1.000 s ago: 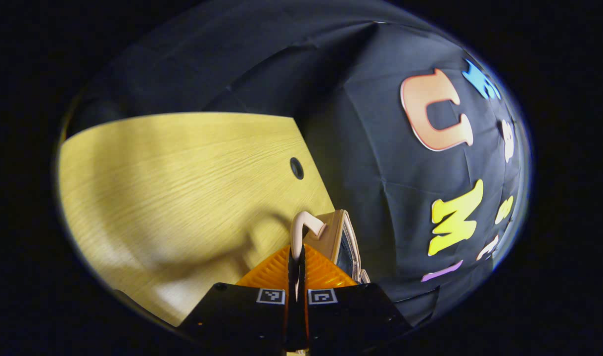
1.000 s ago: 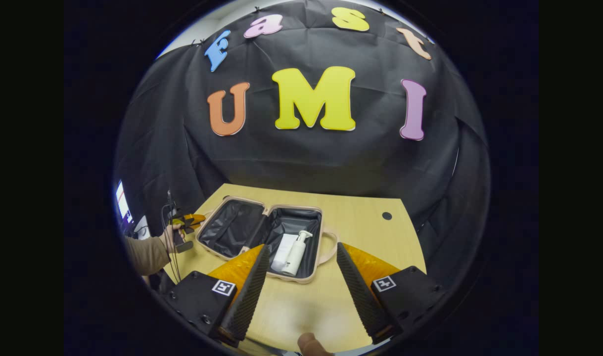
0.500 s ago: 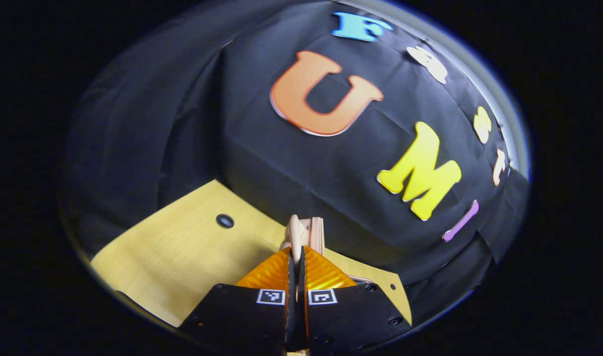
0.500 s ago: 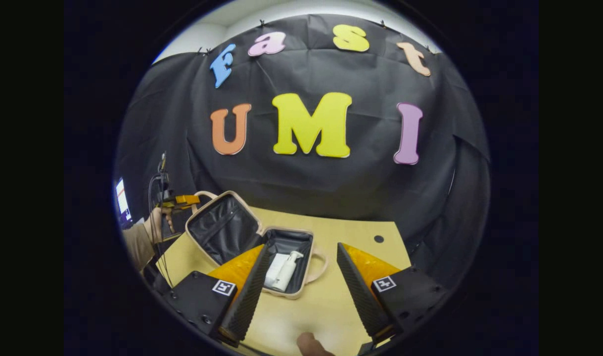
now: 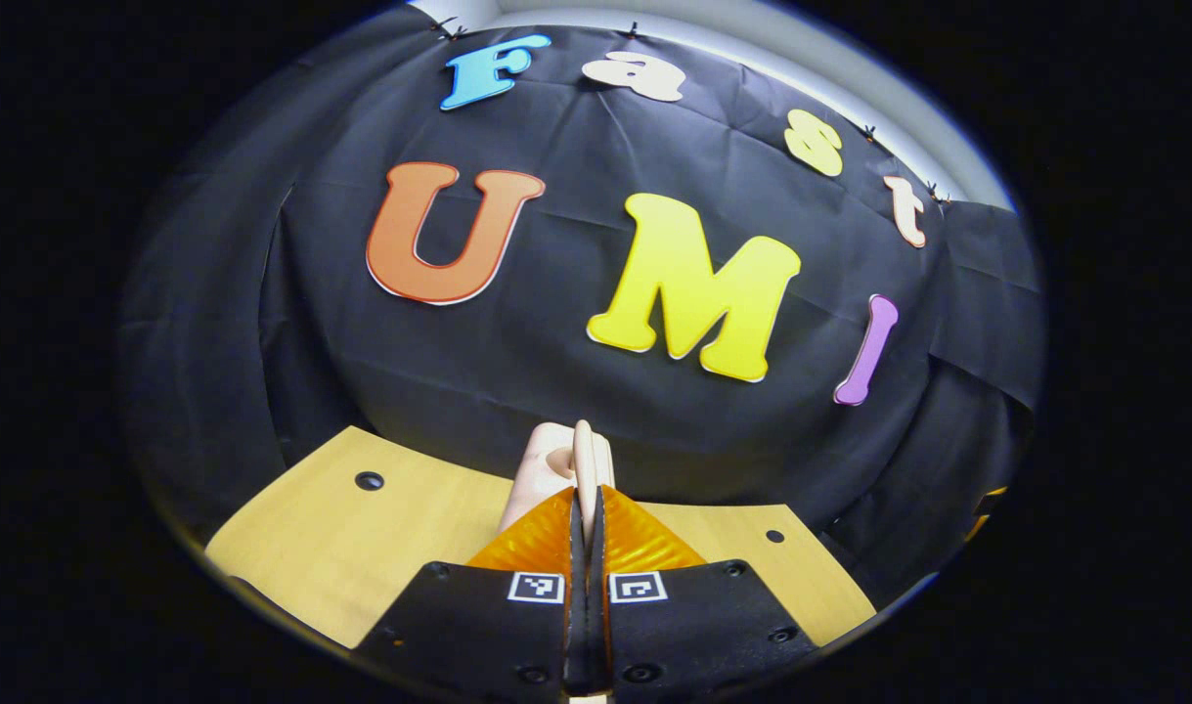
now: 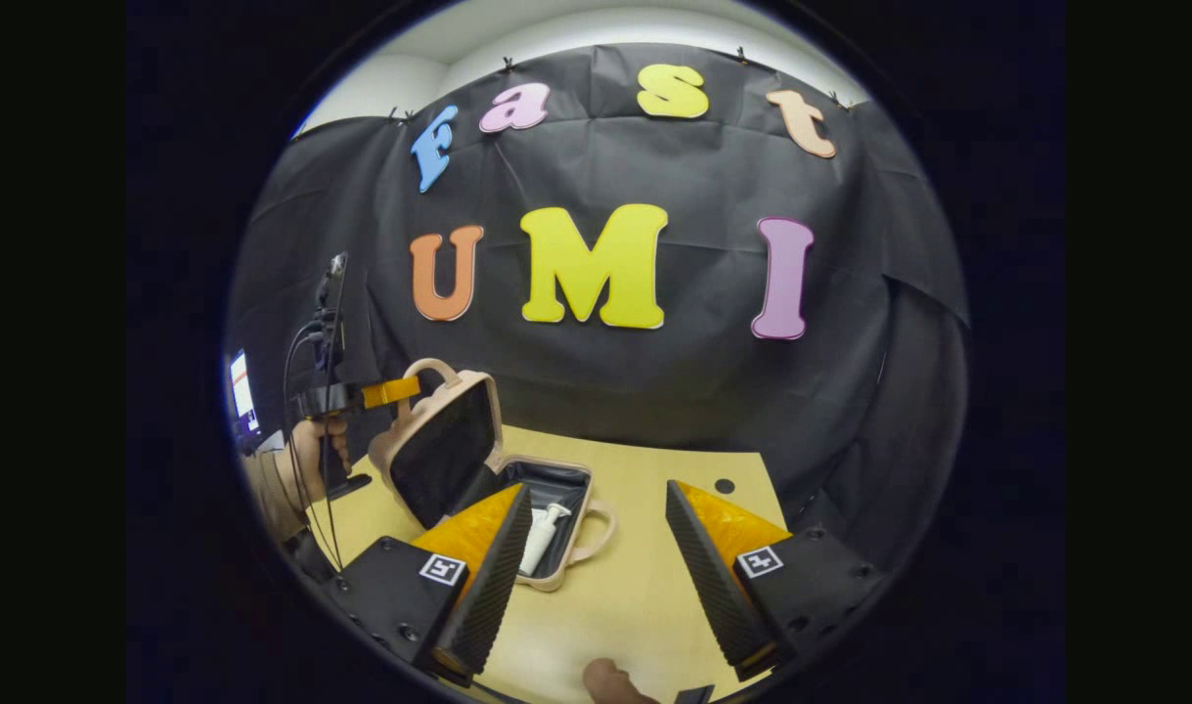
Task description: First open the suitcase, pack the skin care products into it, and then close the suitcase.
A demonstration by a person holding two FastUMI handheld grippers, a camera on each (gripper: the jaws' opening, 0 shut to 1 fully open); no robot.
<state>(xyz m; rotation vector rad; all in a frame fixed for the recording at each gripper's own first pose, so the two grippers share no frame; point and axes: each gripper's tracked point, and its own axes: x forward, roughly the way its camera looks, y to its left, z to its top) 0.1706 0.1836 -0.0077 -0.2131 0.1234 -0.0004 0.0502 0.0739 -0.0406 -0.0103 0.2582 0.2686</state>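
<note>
My left gripper [image 5: 586, 489] pinches the lid handle [image 5: 584, 452] — suitcase [image 6: 547, 533] half-raised on the table [image 6: 654, 587], bottle [image 6: 540, 533] inside. My right gripper [image 6: 591, 548] hovers near it, fingers spread wide, holding nothing.

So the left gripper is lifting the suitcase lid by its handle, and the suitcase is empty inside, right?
Not empty. The right gripper view shows a white pump bottle lying in the suitcase. The left gripper does grip the lid's handle.
</note>
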